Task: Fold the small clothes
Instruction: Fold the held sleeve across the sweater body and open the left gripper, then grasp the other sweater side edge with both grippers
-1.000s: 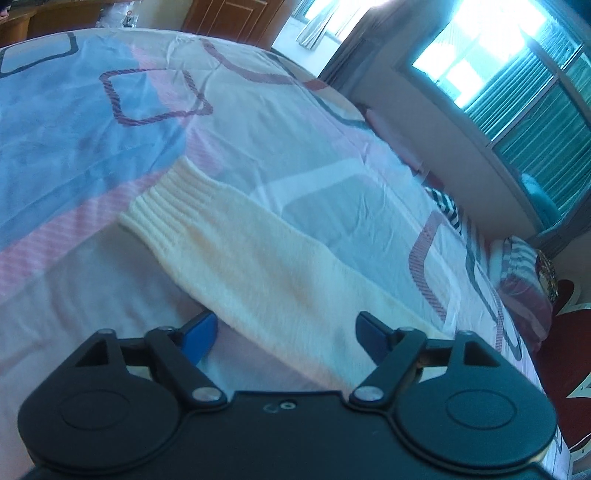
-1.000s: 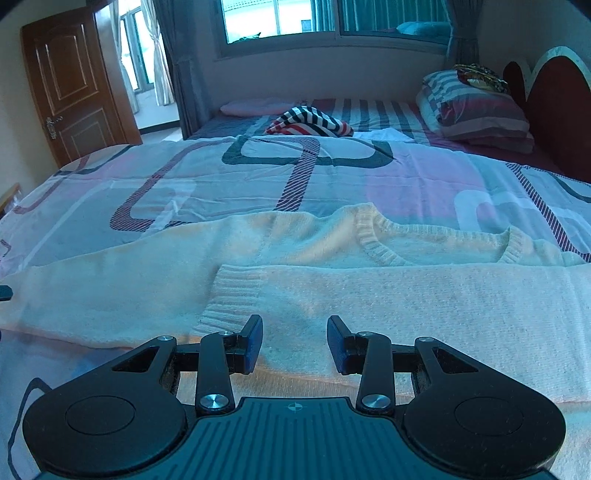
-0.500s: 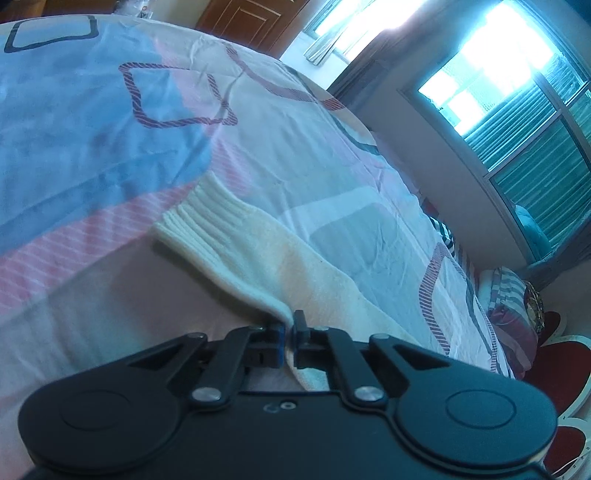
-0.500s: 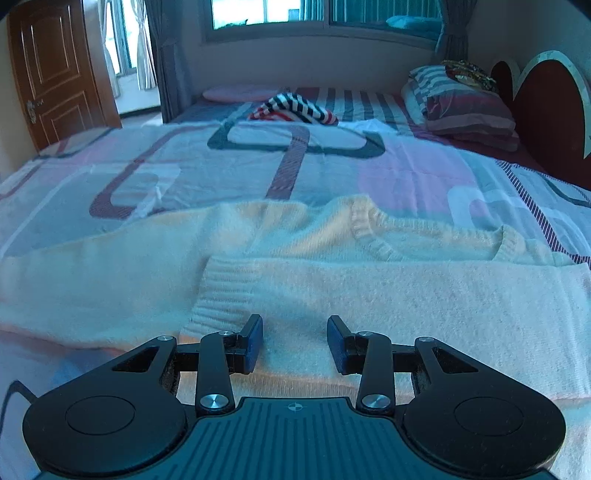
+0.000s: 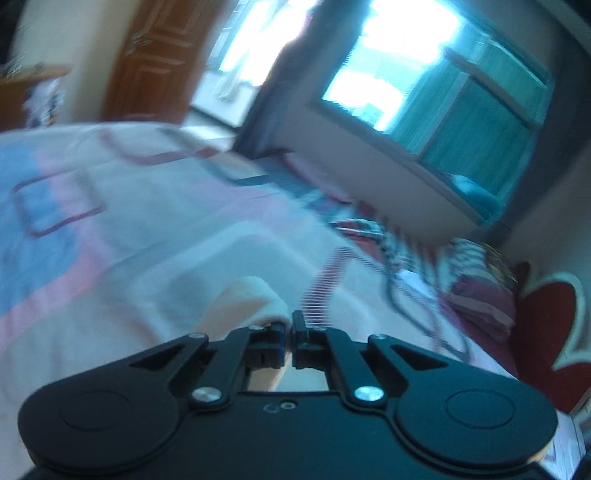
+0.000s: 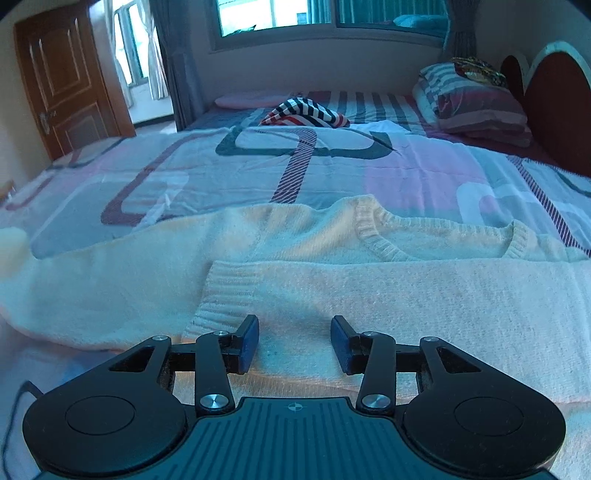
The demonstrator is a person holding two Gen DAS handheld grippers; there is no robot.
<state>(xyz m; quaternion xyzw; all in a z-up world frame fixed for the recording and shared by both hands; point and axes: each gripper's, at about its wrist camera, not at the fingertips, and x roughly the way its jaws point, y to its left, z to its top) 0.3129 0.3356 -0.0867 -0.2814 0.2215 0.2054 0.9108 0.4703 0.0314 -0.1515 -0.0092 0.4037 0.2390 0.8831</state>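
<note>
A cream knitted sweater [image 6: 332, 258] lies spread on the patterned bedspread [image 6: 258, 166], neckline to the right. One sleeve [image 6: 369, 288] is folded across its body, the ribbed cuff ending left of centre. My right gripper [image 6: 294, 341] hovers just over that folded sleeve near the cuff; its jaws are opening and nothing is pinched between them. In the blurred left wrist view my left gripper [image 5: 289, 334] is shut on the other sleeve [image 5: 243, 299], which is lifted off the bed and bunched at the fingertips. That raised sleeve end shows at the far left of the right wrist view.
A striped garment [image 6: 306, 112] lies further up the bed. Striped pillows [image 6: 472, 99] lean by the red headboard [image 6: 546, 96] on the right. A window [image 6: 332, 14] runs along the far wall and a wooden door [image 6: 66, 81] stands at the left.
My left gripper closed on the sleeve half a second ago and has since lifted it, swinging up and across. The right gripper's jaws have spread a little wider over the folded sleeve.
</note>
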